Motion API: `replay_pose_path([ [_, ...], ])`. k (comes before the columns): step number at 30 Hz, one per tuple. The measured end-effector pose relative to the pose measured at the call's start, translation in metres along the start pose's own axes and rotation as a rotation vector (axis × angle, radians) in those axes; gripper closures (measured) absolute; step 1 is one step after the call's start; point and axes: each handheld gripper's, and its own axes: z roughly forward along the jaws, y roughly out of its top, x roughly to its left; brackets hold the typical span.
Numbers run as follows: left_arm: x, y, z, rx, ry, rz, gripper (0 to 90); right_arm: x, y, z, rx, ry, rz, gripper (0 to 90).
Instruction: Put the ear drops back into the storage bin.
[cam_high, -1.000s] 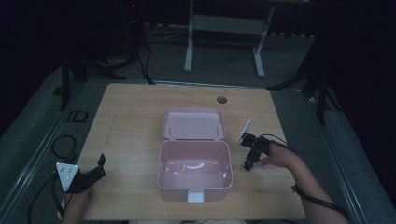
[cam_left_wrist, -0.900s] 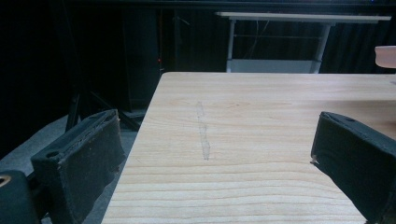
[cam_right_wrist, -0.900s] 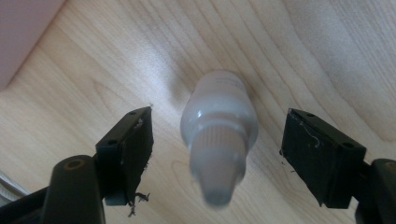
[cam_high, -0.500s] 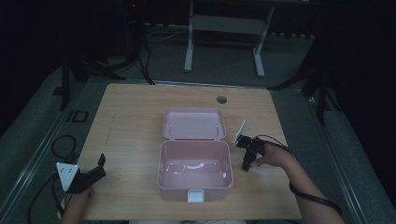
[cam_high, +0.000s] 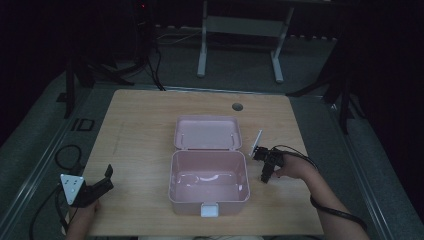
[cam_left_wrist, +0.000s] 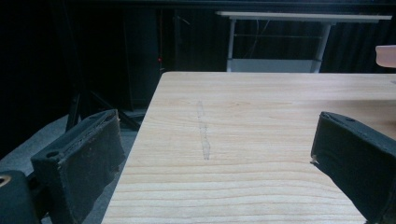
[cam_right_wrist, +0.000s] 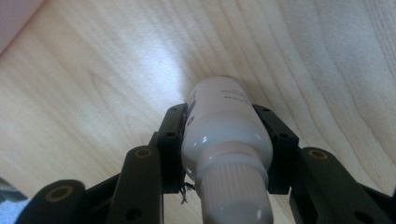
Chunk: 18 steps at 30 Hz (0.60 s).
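Note:
A white plastic bottle (cam_right_wrist: 224, 135) with a ribbed cap lies on the wooden table (cam_right_wrist: 93, 93), cap end toward the camera. My right gripper (cam_right_wrist: 219, 114) has just been closing and now presses its black pads on both sides of the bottle's body. In the high view, the right gripper (cam_high: 265, 175) points down at the table just right of an open pink box (cam_high: 172, 180). The box's lid (cam_high: 207, 132) is folded back, away from me. My left gripper (cam_high: 102, 182) rests open near the table's front left corner, and its jaws (cam_left_wrist: 215, 154) stand wide apart with bare wood between them.
A round cable hole (cam_high: 237, 106) sits near the table's far edge. Cables (cam_high: 67, 155) trail on the floor to the left. A white-framed stand (cam_high: 240, 30) and dark tripod legs are behind the table. The box has a white latch (cam_high: 210, 210) at its front.
The right gripper has shifted a little toward the box's right wall and its plate has tilted. The left gripper has stayed where it was.

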Motion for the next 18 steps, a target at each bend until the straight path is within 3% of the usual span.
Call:
replay_pose_path([
  [5, 0.000, 0.000, 0.000, 0.000, 0.000, 0.000, 2.4, 0.006, -0.007, -0.004, -0.012, -0.024, -0.100, 58.9],
  [13, 0.000, 0.000, 0.000, 0.001, 0.001, 0.000, 2.4, 0.017, -0.021, -0.009, 0.014, -0.074, -0.276, 58.9],
  [18, 0.000, 0.000, 0.000, 0.001, 0.001, 0.000, 2.4, 0.028, -0.029, -0.013, 0.022, -0.119, -0.425, 58.9],
])
